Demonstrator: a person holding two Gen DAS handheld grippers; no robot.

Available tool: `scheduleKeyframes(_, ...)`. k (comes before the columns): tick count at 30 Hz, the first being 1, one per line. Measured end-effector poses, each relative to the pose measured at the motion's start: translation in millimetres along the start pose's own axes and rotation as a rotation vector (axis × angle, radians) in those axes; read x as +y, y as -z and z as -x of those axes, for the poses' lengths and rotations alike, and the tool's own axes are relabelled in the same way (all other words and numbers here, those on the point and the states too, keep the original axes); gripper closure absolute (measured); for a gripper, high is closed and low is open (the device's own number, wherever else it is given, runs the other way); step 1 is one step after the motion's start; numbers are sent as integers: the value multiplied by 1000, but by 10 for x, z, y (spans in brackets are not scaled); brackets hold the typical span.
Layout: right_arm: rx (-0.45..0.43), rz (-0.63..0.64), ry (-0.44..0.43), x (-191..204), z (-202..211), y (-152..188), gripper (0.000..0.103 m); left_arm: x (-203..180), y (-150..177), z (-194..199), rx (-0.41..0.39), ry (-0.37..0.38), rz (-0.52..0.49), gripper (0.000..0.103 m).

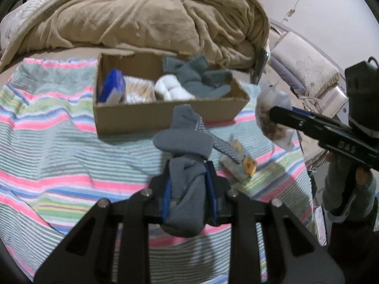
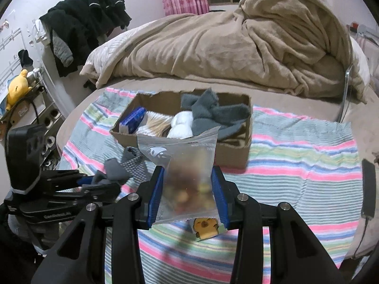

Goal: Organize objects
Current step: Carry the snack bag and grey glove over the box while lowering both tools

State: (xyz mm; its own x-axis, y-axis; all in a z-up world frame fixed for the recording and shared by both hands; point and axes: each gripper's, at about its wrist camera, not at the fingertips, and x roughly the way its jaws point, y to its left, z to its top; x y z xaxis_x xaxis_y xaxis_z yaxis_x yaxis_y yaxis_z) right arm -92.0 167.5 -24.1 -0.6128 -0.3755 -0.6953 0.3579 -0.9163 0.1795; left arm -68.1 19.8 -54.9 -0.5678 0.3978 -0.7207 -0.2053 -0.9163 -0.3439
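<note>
My left gripper (image 1: 188,177) is shut on a grey sock (image 1: 187,142) with a dotted sole, held above the striped towel (image 1: 59,146) in front of the cardboard box (image 1: 165,116). My right gripper (image 2: 187,189) is shut on a clear snack bag (image 2: 187,165) of mixed nuts, held before the same box (image 2: 234,156). The box holds a blue packet (image 2: 132,118), cotton swabs (image 2: 156,123), a white roll (image 2: 181,124) and a grey cloth (image 2: 213,113). In the left wrist view the right gripper (image 1: 274,114) and its bag (image 1: 272,108) are right of the box.
A small packet with a yellow cartoon figure (image 2: 206,227) lies on the towel (image 2: 296,165) under my right gripper; it also shows in the left wrist view (image 1: 241,163). A tan blanket (image 2: 236,47) is heaped behind the box. A dark cabled device (image 2: 368,189) lies at the right.
</note>
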Motion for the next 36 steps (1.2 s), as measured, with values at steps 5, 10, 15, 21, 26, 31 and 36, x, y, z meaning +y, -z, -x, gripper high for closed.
scheduleKeyframes(5, -19, 7, 12, -27, 8, -134, 60, 3, -148, 147, -46, 4, -1, 76)
scheduleKeyframes(10, -31, 12, 11, -53, -16, -278, 60, 31, -288, 207, -77, -6, 0, 76)
scheduleKeyframes(15, -53, 23, 8, -67, -28, -427, 60, 71, -431, 231, -104, -20, 3, 76)
scheduleKeyframes(21, -52, 17, 0, -144, -147, -556, 60, 108, -574, 211, -123, -28, 6, 76)
scheduleKeyframes(26, -39, -13, -1, -231, -261, -628, 60, 130, -672, 180, -138, -35, 7, 76)
scheduleKeyframes(31, -22, -58, 5, -329, -416, -689, 60, 156, -767, 131, -152, -42, 8, 76)
scheduleKeyframes(36, 3, -88, 6, -415, -617, -707, 60, 170, -877, 54, -165, -51, 4, 76)
